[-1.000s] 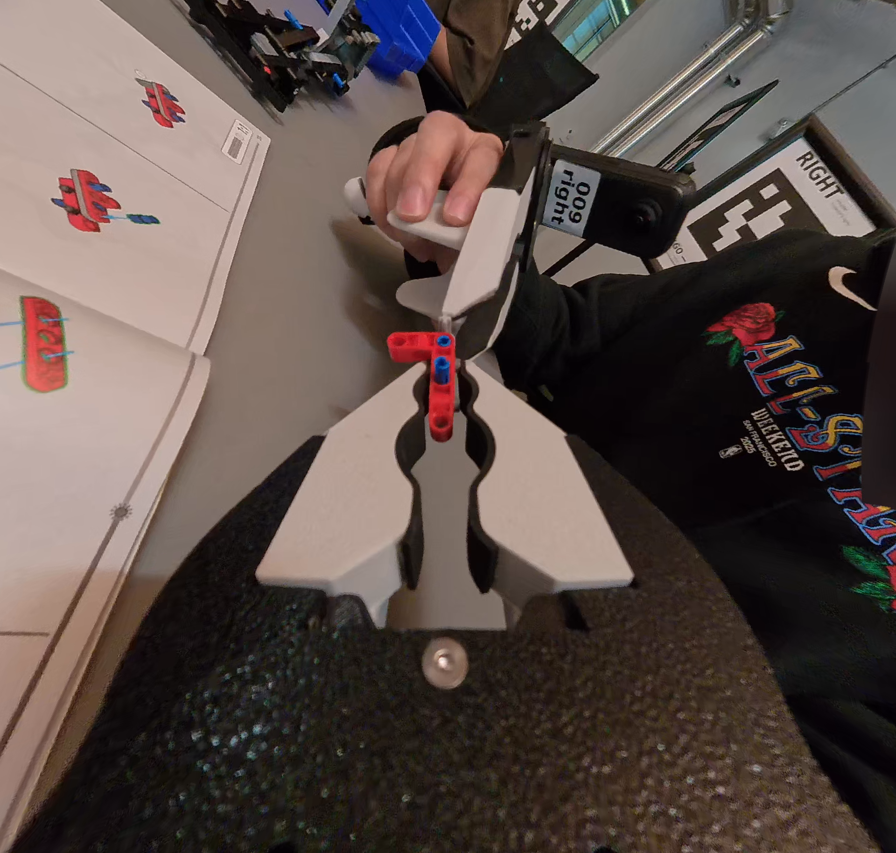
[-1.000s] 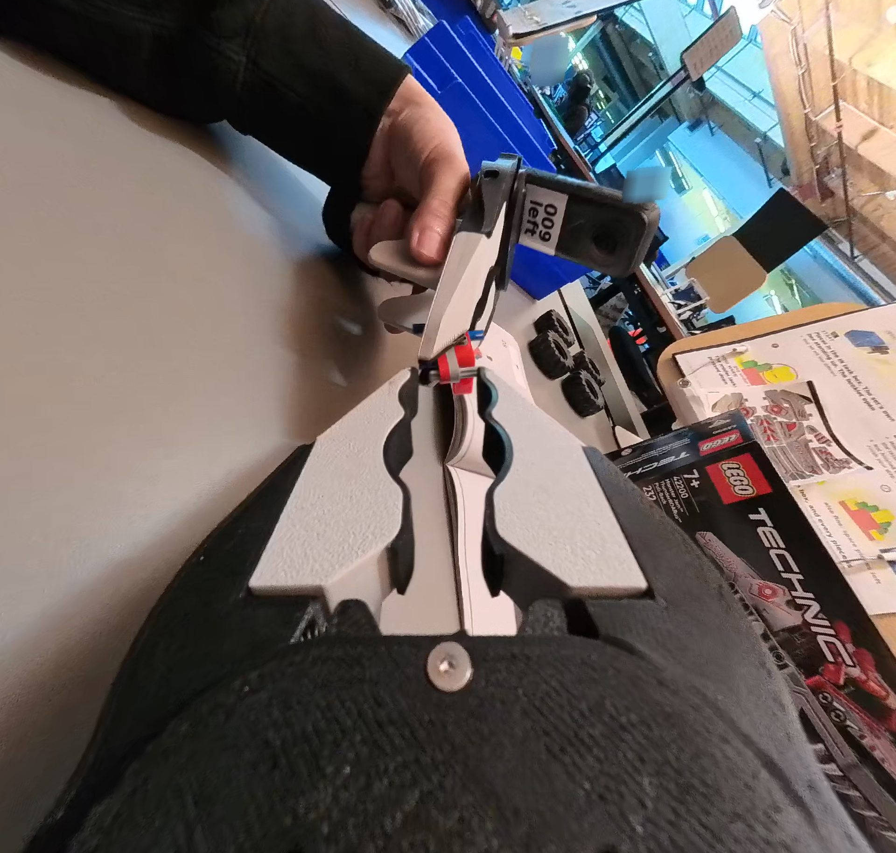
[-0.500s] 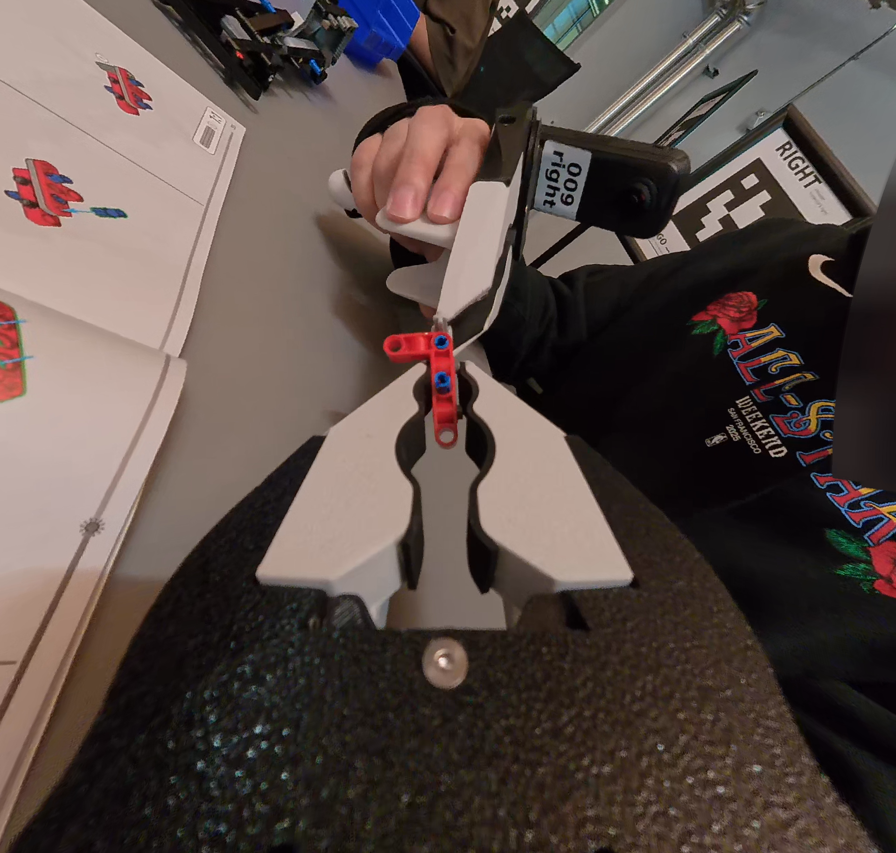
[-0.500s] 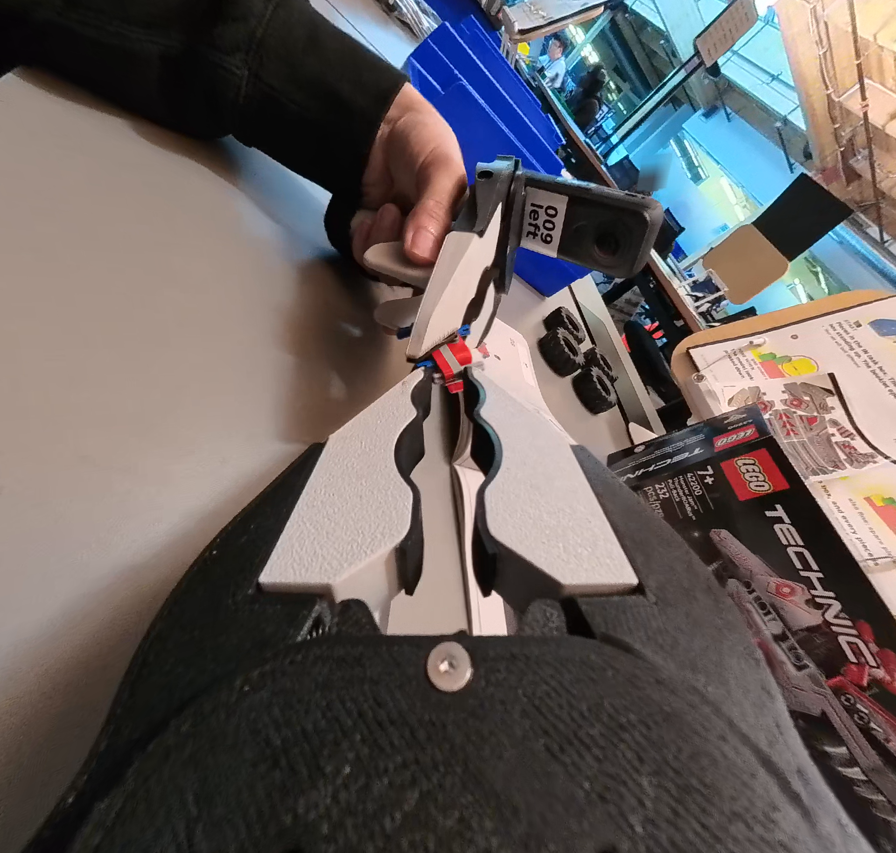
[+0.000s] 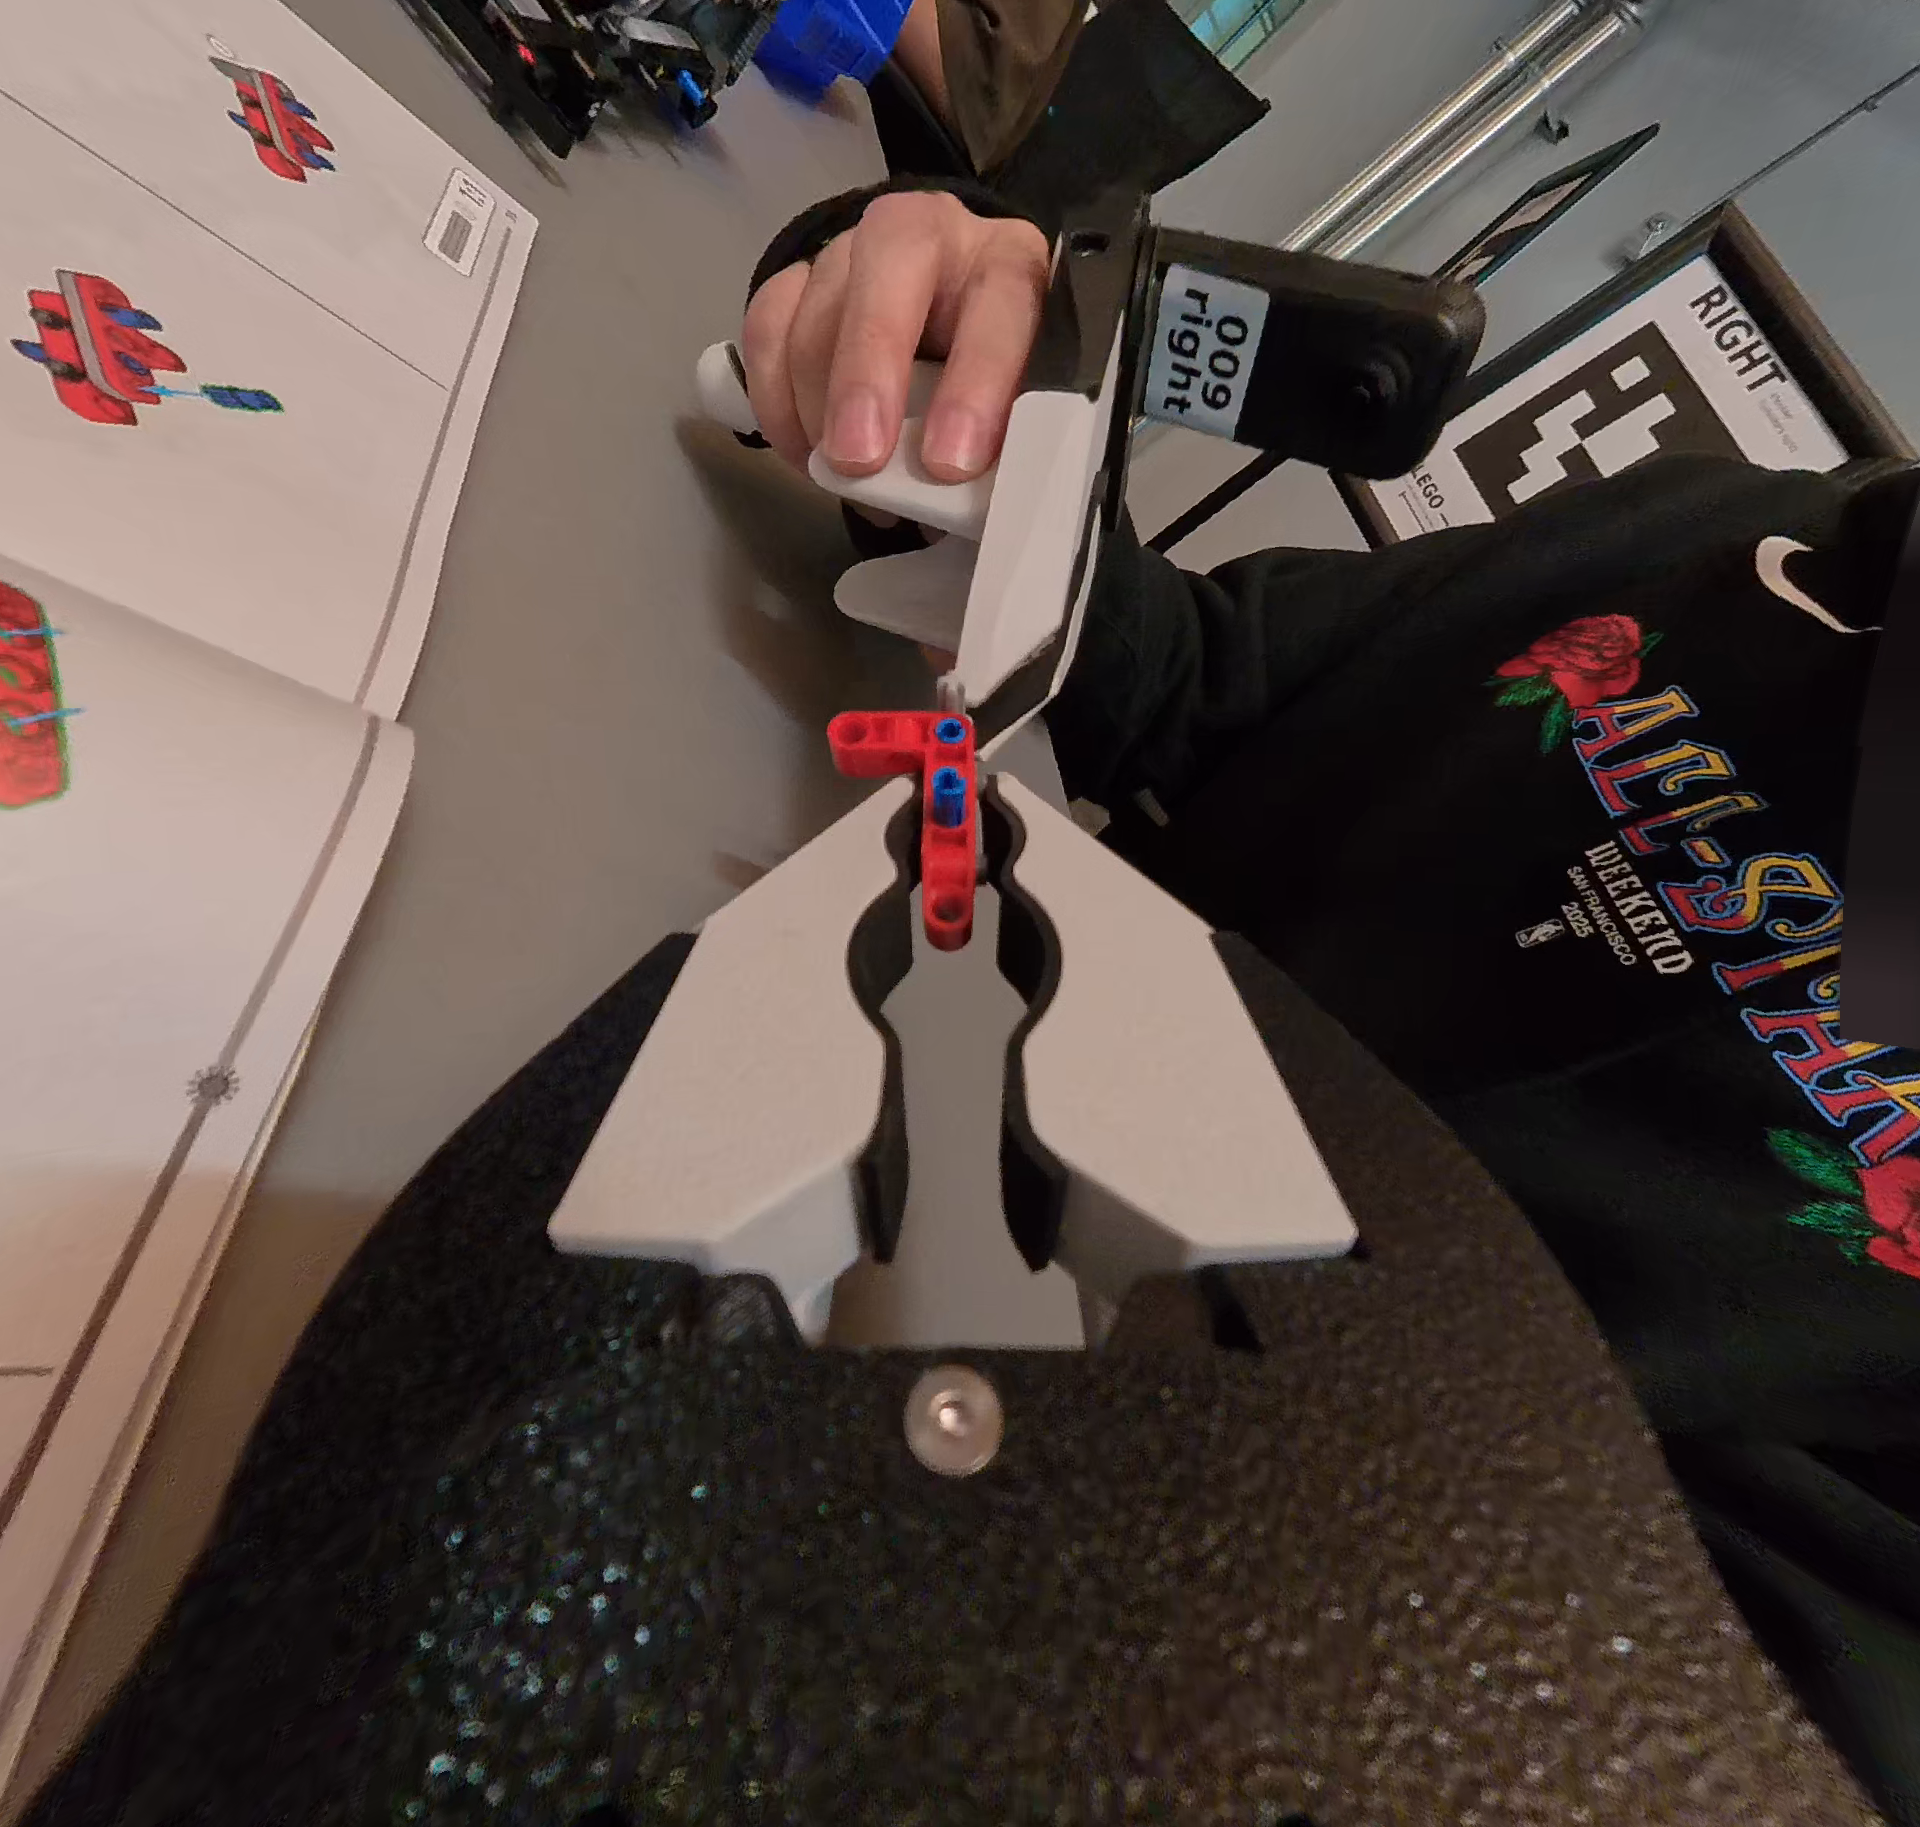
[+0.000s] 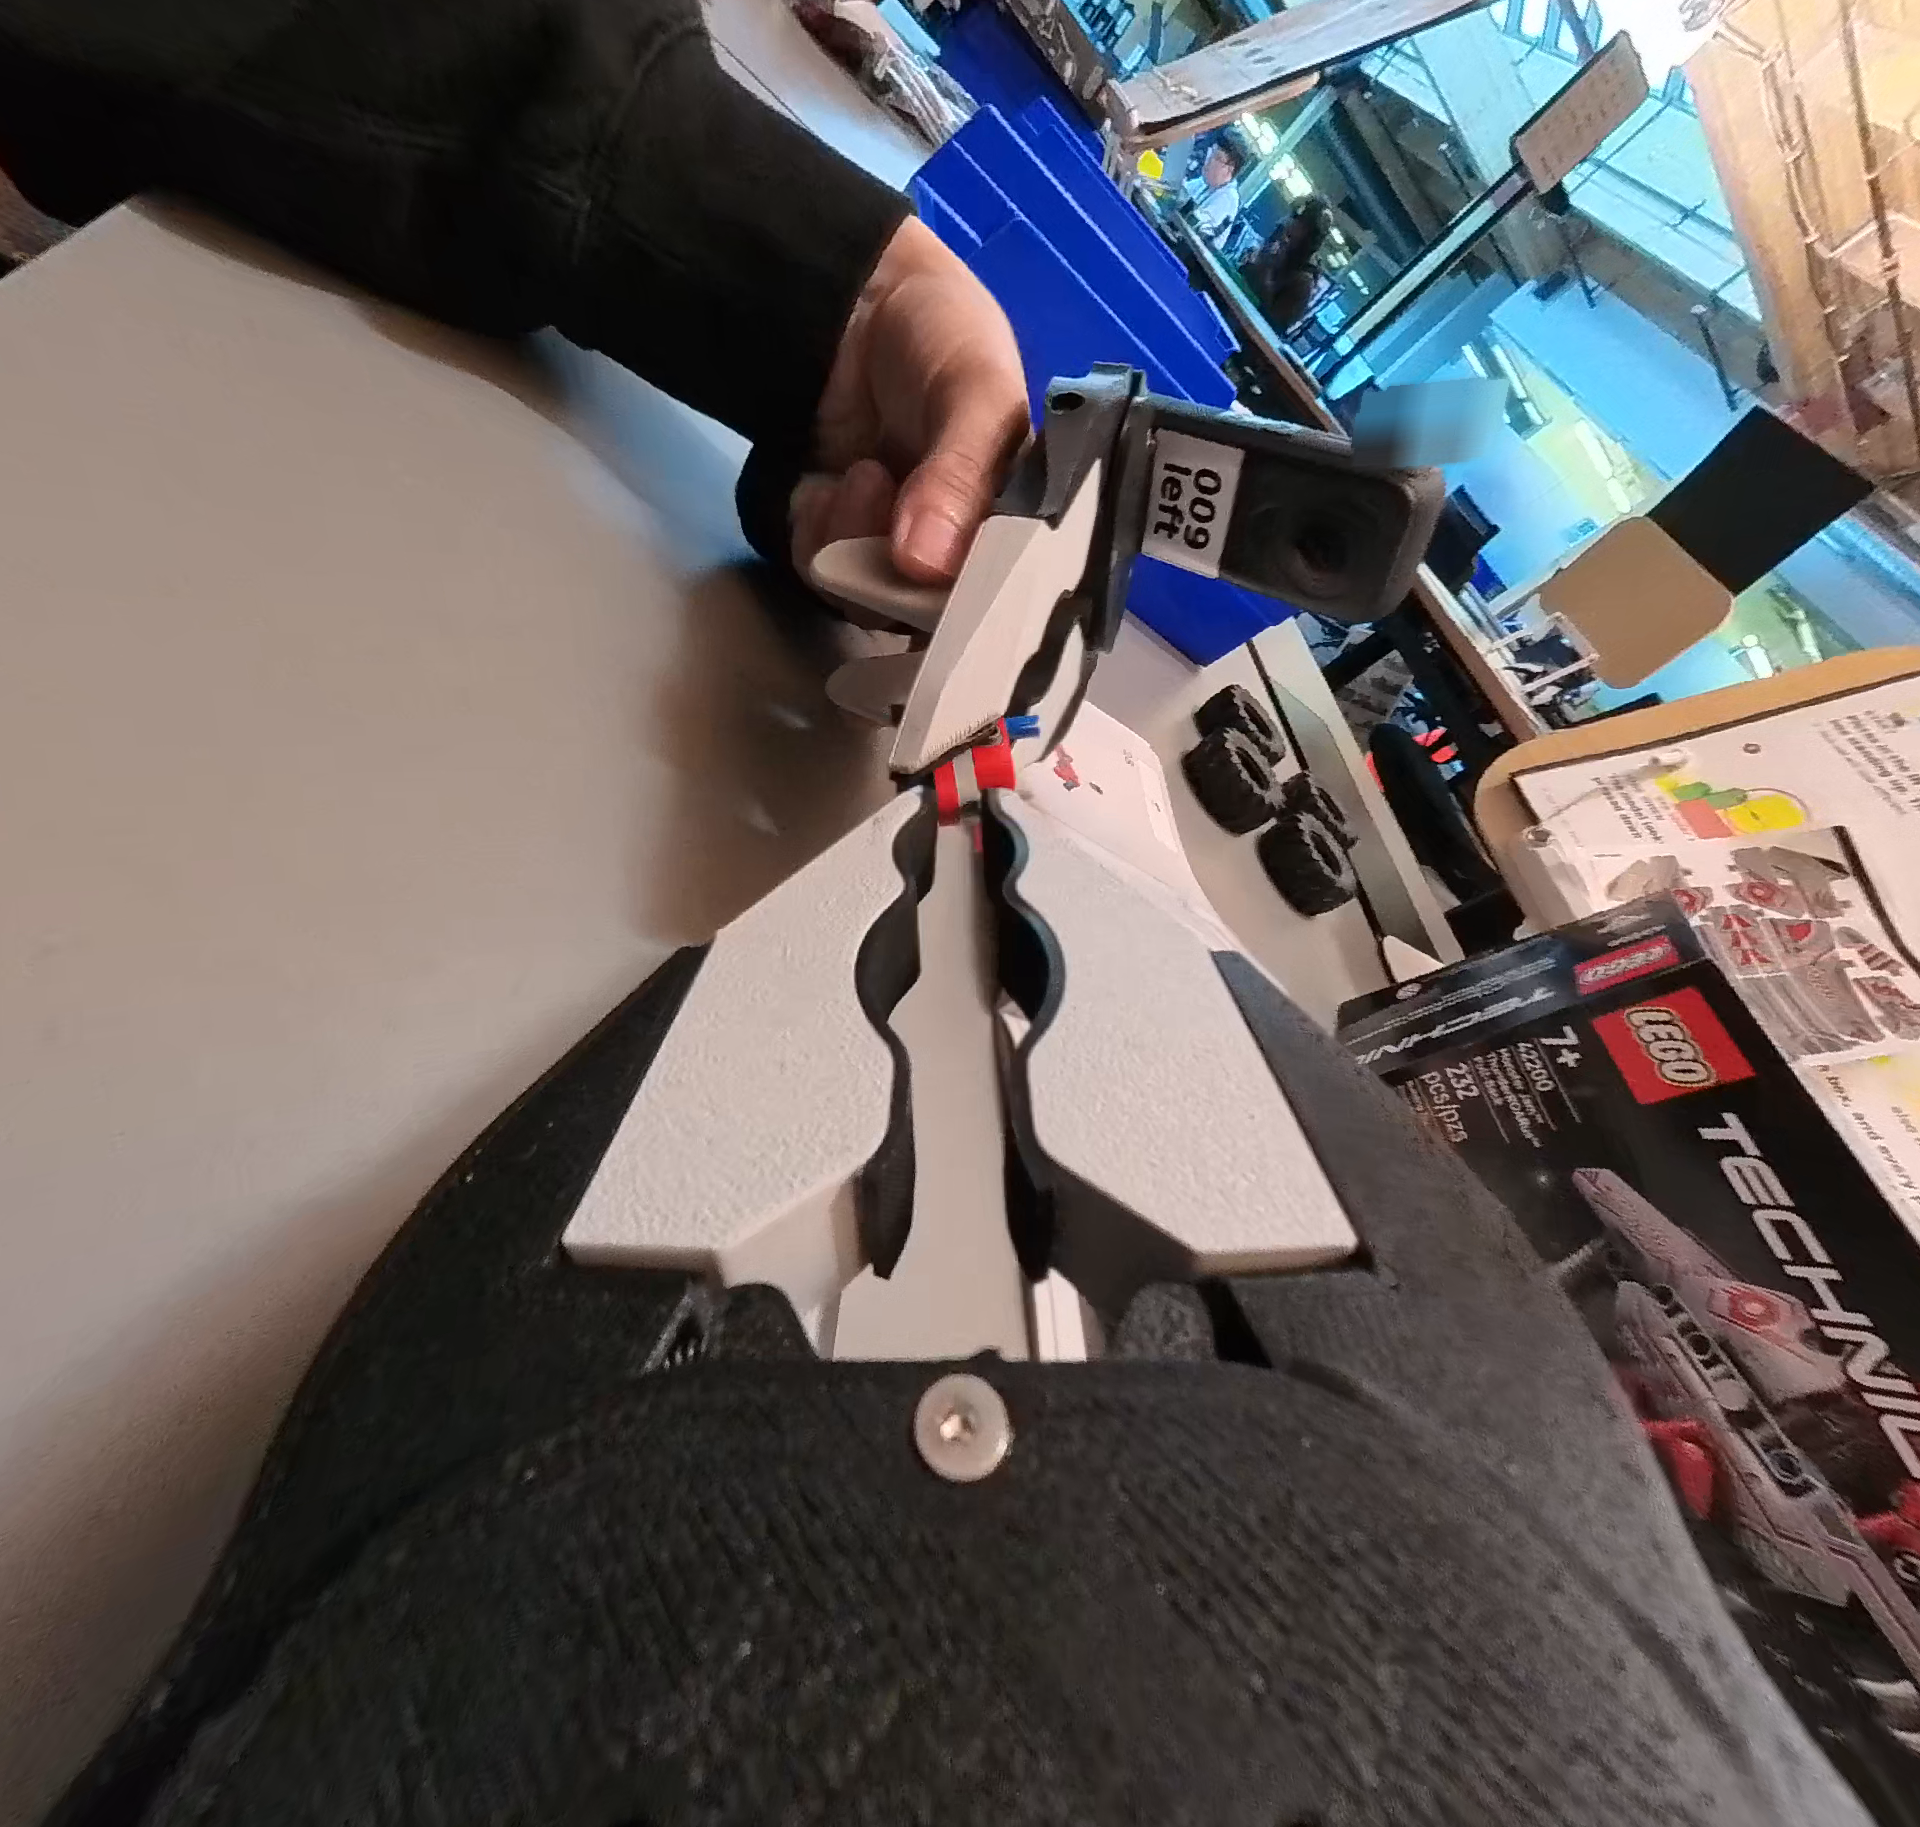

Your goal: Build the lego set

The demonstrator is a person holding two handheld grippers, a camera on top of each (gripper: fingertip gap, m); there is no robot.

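My left gripper [image 5: 951, 790] is shut on a red L-shaped beam [image 5: 948, 904] that has two blue pins [image 5: 945, 790] in it. The beam's short arm [image 5: 883, 741] sticks out to the left past the fingertips. My right gripper [image 5: 982, 712] comes in from above, tip to tip with the left one, and is shut on a small light grey pin [image 5: 951, 686] that touches the beam's corner. In the right wrist view, my right gripper [image 6: 961, 821] meets the red beam [image 6: 951, 790] under the left gripper [image 6: 951, 754].
An open instruction booklet [image 5: 208, 447] lies on the grey table [image 5: 582, 634] at the left. A part-built black model [image 5: 582, 32] and blue bins [image 6: 1070, 250] stand farther back. Several black tyres [image 6: 1268, 821] and the set's box [image 6: 1662, 1102] lie to the right.
Both grippers stay tip to tip with the same holds. The pair has shifted slightly over the table, and the grey pin stays at the beam's corner.
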